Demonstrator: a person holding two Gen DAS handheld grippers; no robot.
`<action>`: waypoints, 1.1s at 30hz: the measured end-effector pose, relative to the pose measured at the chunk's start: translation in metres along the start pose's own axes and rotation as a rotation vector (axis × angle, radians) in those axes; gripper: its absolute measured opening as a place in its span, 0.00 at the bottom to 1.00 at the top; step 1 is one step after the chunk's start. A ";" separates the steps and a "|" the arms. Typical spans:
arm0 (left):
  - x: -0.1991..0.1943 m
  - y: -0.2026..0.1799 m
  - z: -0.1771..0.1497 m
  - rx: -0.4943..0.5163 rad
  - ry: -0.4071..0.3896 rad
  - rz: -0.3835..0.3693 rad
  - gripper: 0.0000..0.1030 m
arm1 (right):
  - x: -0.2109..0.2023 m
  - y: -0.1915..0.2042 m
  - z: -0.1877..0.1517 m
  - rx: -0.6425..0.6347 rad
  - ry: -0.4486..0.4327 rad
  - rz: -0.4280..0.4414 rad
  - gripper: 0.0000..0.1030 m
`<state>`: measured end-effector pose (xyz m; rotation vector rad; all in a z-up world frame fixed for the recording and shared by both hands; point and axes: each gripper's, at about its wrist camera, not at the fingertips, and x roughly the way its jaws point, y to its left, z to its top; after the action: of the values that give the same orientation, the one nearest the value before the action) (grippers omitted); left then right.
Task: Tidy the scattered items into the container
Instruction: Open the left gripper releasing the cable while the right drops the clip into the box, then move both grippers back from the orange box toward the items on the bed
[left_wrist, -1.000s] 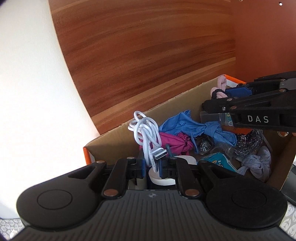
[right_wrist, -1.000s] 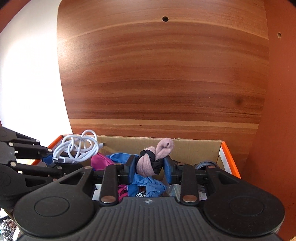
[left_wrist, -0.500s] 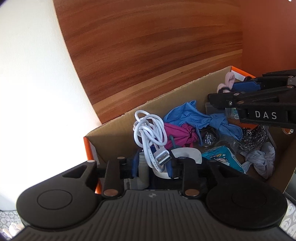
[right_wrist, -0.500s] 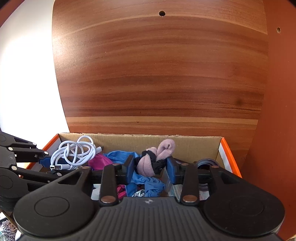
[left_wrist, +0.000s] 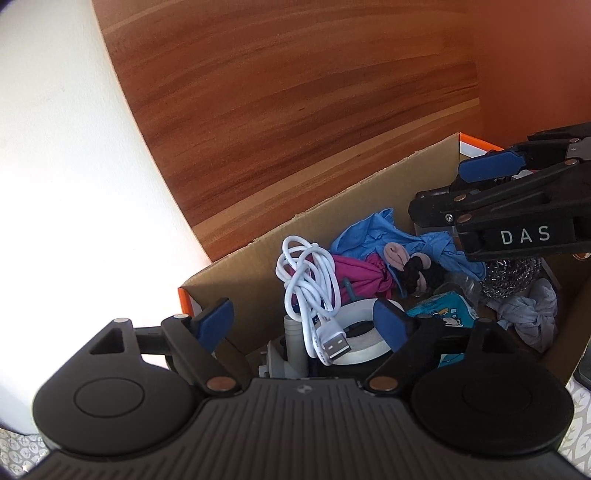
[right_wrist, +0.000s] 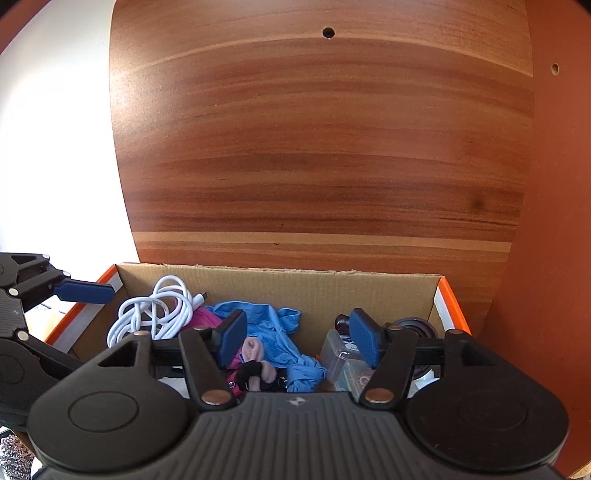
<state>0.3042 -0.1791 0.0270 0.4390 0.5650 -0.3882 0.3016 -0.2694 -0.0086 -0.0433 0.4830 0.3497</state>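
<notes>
**Both tools empty over the box, time to back out**

Left tool (left_wrist: 303, 321) and right tool (right_wrist: 297, 338) both have their fingers spread wide with nothing between them. The white cable (left_wrist: 310, 280) lies coiled on the heap at the left end of the cardboard box (right_wrist: 280, 284), plug end draped over a roll of tape (left_wrist: 354, 332). The pink and black sock bundle (left_wrist: 410, 266) sits in the middle on the blue cloth (right_wrist: 273, 325) and magenta cloth (left_wrist: 362, 273). So I'd call this step the retreat after a drop.

Doing it well, my guess: lift straight up first, then pull away. The cable loops sit right by the left tool's fingers and could snag and get dragged out.

Room-wise, the box walls are low but the wood panel (right_wrist: 321, 147) stands just behind the far wall and a reddish side panel (right_wrist: 554, 221) hems the right. Open space is upward and back toward the person
</notes>
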 end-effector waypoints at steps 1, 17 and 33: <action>-0.001 0.000 0.000 0.001 -0.006 0.009 0.84 | -0.001 0.000 0.000 -0.003 -0.003 -0.003 0.65; -0.052 -0.008 -0.020 -0.019 -0.220 0.135 0.95 | -0.050 0.012 -0.010 -0.037 -0.087 -0.054 1.00; -0.082 -0.017 -0.044 -0.017 -0.257 0.130 0.97 | -0.098 0.026 -0.037 -0.067 -0.098 -0.070 1.00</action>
<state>0.2139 -0.1528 0.0365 0.3997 0.2880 -0.3093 0.1951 -0.2810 0.0051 -0.1075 0.3713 0.2974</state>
